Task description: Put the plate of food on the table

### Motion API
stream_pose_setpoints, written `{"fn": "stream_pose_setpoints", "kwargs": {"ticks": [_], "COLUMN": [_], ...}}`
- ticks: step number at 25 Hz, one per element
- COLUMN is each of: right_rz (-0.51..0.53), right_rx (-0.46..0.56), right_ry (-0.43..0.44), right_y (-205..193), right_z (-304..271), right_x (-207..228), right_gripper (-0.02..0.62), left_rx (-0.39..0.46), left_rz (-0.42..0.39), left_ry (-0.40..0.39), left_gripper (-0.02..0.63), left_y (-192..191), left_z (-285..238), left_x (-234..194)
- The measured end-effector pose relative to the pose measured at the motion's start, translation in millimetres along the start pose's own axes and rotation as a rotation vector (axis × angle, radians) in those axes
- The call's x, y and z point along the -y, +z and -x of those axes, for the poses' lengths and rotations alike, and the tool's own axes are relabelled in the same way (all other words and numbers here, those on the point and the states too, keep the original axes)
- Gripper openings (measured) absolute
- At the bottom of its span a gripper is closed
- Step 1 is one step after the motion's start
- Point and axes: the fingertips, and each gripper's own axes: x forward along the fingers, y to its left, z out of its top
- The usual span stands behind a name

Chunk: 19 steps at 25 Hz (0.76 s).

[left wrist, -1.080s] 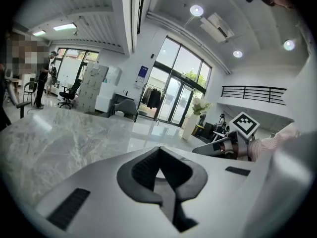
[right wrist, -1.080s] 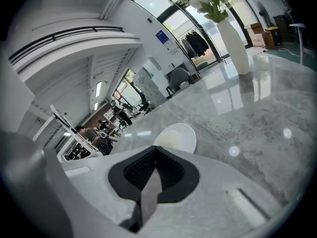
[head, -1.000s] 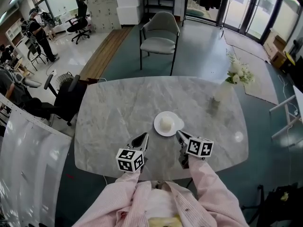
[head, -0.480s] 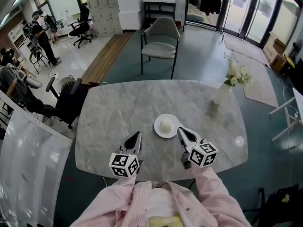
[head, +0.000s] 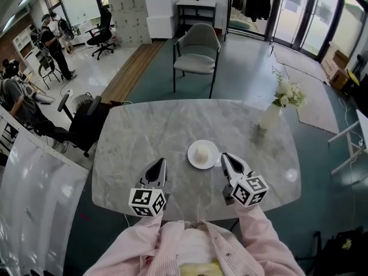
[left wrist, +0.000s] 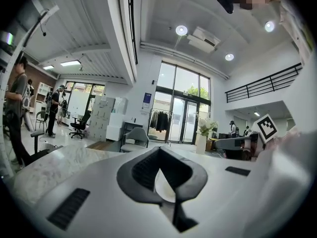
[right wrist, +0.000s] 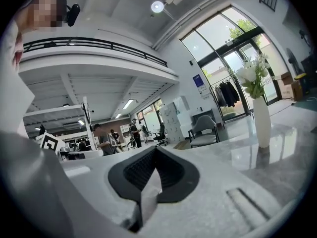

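Jaws together, nothing held, on both left hand-held gripper (head: pixel 159 166) & right hand-held gripper (head: pixel 227 158). The plate of food (head: pixel 211 160) sits on the worktop (head: pixel 138 137) ahead, btwn them, nearer the right one, at its front-left. Plate's round, no long axis; food prob. a bun.

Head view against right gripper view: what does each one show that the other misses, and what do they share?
Only the head view shows the plate with pale food on it, lying on the table between the tips of the left gripper and the right gripper. Only the right gripper view shows that gripper's jaws closed together with nothing between them, plus a balcony railing and a ceiling light. Both show the marble table, the vase of white flowers and the grey chair.
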Motion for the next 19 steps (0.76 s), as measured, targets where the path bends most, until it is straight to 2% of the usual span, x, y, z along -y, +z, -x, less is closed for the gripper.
{"fn": "stream_pose_setpoints", "kwargs": {"ticks": [19], "right_rz": [0.037], "right_rx": [0.054], "right_ry": [-0.068], "right_y": [14], "right_z": [12], "right_x": [15], "right_gripper": [0.005], "left_rx": [0.023], "left_rz": [-0.021], "left_ry": [0.043], "left_gripper": [-0.002], "left_y": [9], "left_z": [4], "left_x": [-8]}}
